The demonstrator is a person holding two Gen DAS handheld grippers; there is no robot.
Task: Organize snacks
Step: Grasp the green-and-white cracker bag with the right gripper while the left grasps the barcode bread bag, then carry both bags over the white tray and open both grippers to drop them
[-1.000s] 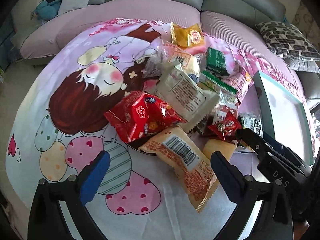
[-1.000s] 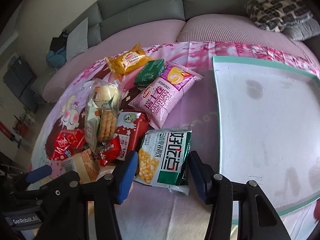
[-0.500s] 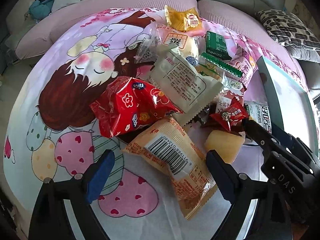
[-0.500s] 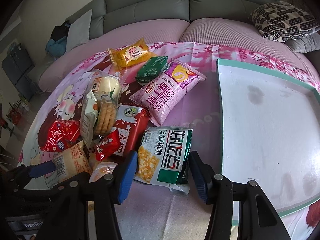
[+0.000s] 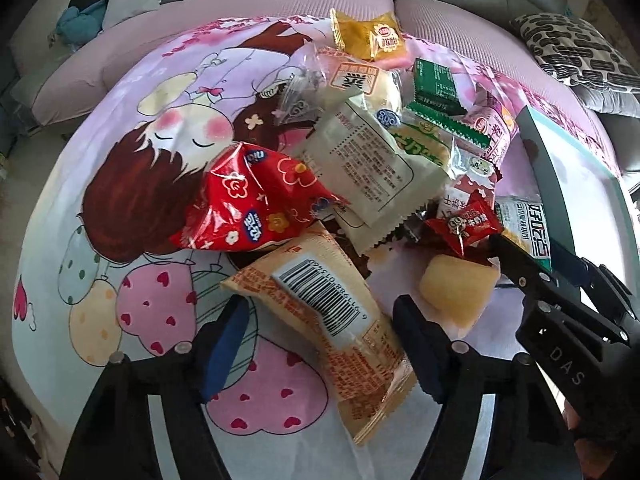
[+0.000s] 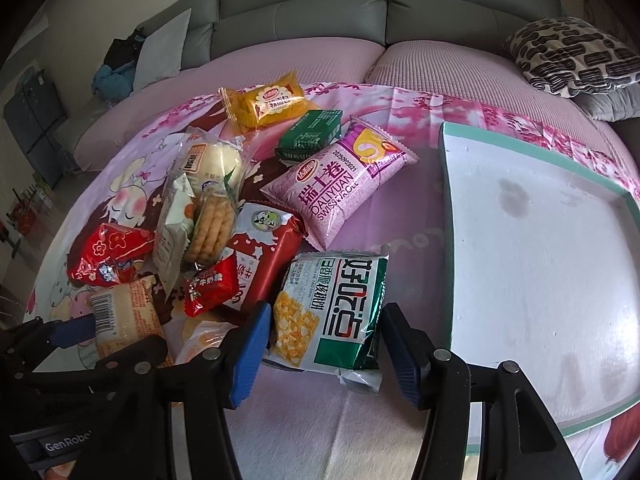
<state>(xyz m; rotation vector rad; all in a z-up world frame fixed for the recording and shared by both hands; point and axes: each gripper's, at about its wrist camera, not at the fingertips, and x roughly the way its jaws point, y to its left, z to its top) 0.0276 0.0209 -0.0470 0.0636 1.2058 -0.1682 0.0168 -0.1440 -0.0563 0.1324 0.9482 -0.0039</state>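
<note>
— Snacks [image 6: 248,216] lie heaped on our cartoon sheet [image 5: 132,184], left of the white tray [image 6: 540,260].
— Our left claw [image 5: 320,344] is closing around the barcode packet [image 5: 320,300]; our right claw [image 6: 326,352] is opening around the green corn packet [image 6: 336,312].

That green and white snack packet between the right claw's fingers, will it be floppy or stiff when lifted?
The green and white snack packet looks like thin, glossy foil, so probably light, crinkly and slippery. Its crimped end curls, so it would likely flop past the opening right claw, whose pads don't yet press it.
</note>
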